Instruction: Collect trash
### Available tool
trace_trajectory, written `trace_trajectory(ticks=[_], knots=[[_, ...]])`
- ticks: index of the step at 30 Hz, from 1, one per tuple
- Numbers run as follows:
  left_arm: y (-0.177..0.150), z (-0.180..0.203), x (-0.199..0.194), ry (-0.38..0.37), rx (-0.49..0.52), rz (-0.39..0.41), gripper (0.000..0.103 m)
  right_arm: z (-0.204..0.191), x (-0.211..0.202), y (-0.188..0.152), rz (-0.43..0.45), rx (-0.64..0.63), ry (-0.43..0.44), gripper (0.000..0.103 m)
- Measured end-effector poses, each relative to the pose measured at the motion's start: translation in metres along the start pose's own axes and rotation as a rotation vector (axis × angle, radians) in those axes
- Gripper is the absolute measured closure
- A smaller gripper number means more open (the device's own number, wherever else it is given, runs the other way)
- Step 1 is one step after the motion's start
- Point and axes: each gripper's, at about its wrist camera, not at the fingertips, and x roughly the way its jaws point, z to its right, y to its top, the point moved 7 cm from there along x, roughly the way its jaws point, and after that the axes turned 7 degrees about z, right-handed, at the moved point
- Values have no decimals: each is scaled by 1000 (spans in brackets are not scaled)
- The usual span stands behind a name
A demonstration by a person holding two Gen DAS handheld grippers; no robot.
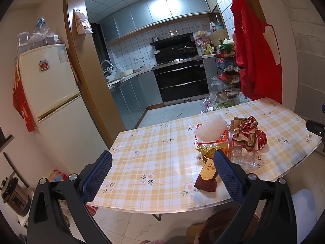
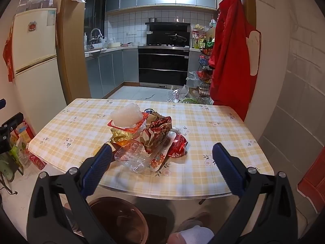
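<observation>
The trash pile point(image 2: 146, 138) of crumpled wrappers, clear plastic and white foam netting point(image 2: 127, 117) sits mid-desk point(image 2: 213, 126). Both the left gripper point(image 1: 162, 174) and right gripper point(image 2: 162, 166) hover spread wide, fingers holding nothing, near the desk's front edge.

Black angular frames on left gripper point(image 1: 162, 171) and right gripper point(image 2: 162, 163); blue dimpled finger pads point(image 2: 228, 168); silver round screws at pivots.

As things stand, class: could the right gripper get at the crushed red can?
Probably yes: the right gripper is open and the can lies at the pile's right edge, bare tablecloth beside it.
</observation>
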Motion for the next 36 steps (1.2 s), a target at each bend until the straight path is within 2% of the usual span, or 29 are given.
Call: trace_trajectory(ticks=[36], knots=[[0, 1, 0, 1, 2, 3, 5, 0, 3, -1, -4, -8, -1, 6]])
